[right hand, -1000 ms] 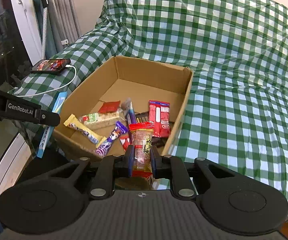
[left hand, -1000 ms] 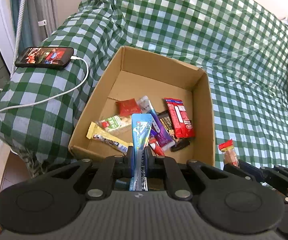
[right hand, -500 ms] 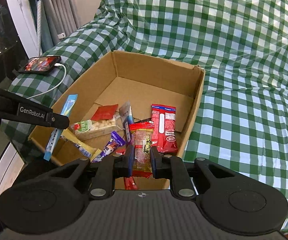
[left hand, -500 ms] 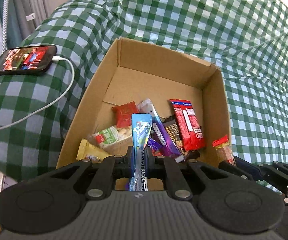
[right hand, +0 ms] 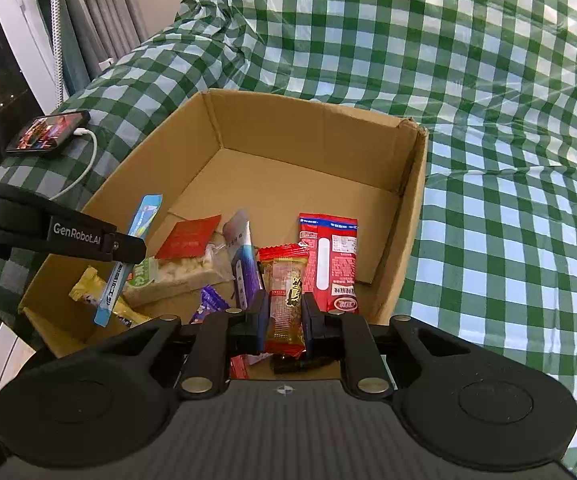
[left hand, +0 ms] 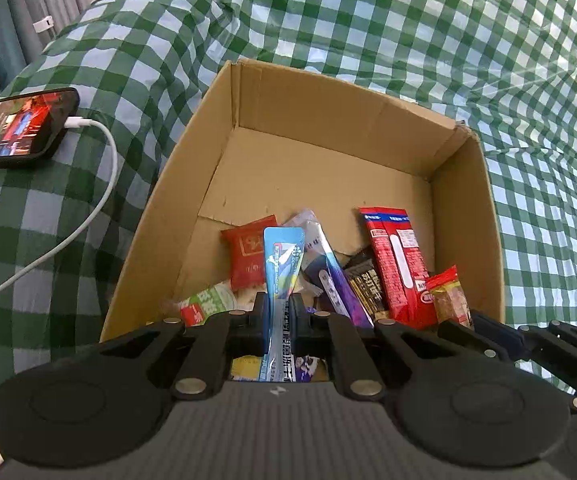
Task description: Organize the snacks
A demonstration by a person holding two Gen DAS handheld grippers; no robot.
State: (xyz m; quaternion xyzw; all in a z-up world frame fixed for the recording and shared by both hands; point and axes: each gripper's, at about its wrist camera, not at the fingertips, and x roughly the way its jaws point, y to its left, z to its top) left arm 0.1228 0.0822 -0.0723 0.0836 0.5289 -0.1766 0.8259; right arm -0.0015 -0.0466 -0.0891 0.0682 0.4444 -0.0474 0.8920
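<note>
An open cardboard box (left hand: 464,216) (right hand: 412,208) sits on a green checked cloth and holds several snack packets. My left gripper (left hand: 278,312) is shut on a long blue snack stick (left hand: 282,264), held over the box's near edge; that stick also shows in the right wrist view (right hand: 144,220). My right gripper (right hand: 284,308) is shut on a red-ended clear peanut bar (right hand: 286,284), over the box's near right part; the bar also shows in the left wrist view (left hand: 448,296). A long red packet (right hand: 332,260) lies in the box beside it.
A phone (left hand: 16,128) (right hand: 48,136) with a lit screen lies left of the box, with a white cable (left hand: 88,208) trailing toward the near left. The checked cloth (right hand: 508,240) slopes up behind the box. Curtains and a window frame stand at far left.
Both grippers moved forward toward the box with their snacks still held. They now hang over the box's near edge, and the box looks larger in both views.
</note>
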